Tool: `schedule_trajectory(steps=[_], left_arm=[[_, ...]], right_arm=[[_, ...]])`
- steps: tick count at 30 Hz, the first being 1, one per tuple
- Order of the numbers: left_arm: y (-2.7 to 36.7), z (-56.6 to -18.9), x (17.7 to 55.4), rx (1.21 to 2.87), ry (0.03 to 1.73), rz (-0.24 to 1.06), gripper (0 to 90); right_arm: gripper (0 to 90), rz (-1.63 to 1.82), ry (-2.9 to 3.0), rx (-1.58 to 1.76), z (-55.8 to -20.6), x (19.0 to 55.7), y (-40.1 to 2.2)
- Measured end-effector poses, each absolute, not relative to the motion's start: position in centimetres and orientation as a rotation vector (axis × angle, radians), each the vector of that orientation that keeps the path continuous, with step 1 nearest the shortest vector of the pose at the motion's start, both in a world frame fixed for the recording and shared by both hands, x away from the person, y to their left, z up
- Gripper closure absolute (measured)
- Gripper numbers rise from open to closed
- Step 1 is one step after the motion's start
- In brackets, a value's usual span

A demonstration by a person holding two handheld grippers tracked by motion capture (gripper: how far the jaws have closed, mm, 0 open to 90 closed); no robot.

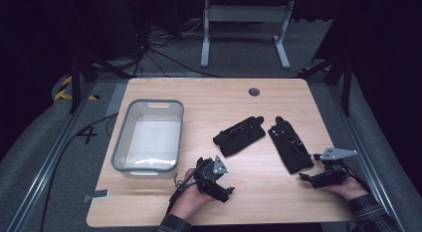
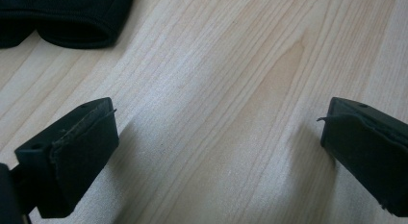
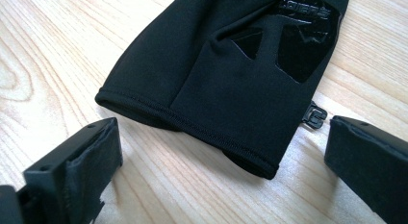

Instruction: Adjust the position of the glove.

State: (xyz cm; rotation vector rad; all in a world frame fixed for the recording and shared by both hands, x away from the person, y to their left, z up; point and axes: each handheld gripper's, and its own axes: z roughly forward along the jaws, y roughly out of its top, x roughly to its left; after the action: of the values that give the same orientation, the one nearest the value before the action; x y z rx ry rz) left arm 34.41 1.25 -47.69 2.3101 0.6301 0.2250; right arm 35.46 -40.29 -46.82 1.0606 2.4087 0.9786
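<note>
Two black gloves flat on the wooden table (image 1: 278, 92): left glove (image 1: 239, 135) at centre, right glove (image 1: 290, 148) toward 3 o'clock, clear plastic bin (image 1: 119, 142) at 9 o'clock. Right gripper (image 3: 223, 161) wide open, holding nothing, cuff (image 3: 192, 125) of the right glove just ahead between the jaws. Left gripper (image 2: 219, 147) equally wide, empty, over bare wood, glove edge (image 2: 72, 34) at 11 o'clock. Best to ease forward low, straddle the cuff hem squarely, pinch both fabric layers before lifting.
</note>
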Motion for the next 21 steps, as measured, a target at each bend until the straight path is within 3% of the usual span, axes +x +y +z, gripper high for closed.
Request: schedule_trajectory(steps=[18, 21], left_arm=[[1.28, -47.68, 34.42, 2.309, 0.632, 0.224, 0.3], [1.28, -47.67, 34.42, 2.31, 0.632, 0.224, 0.2]], right_arm=[[0.4, 0.987, 2.423, 1.044, -46.81, 35.42, -40.46], [6.4, 0.967, 2.444, 1.034, -46.47, 35.43, -40.48]])
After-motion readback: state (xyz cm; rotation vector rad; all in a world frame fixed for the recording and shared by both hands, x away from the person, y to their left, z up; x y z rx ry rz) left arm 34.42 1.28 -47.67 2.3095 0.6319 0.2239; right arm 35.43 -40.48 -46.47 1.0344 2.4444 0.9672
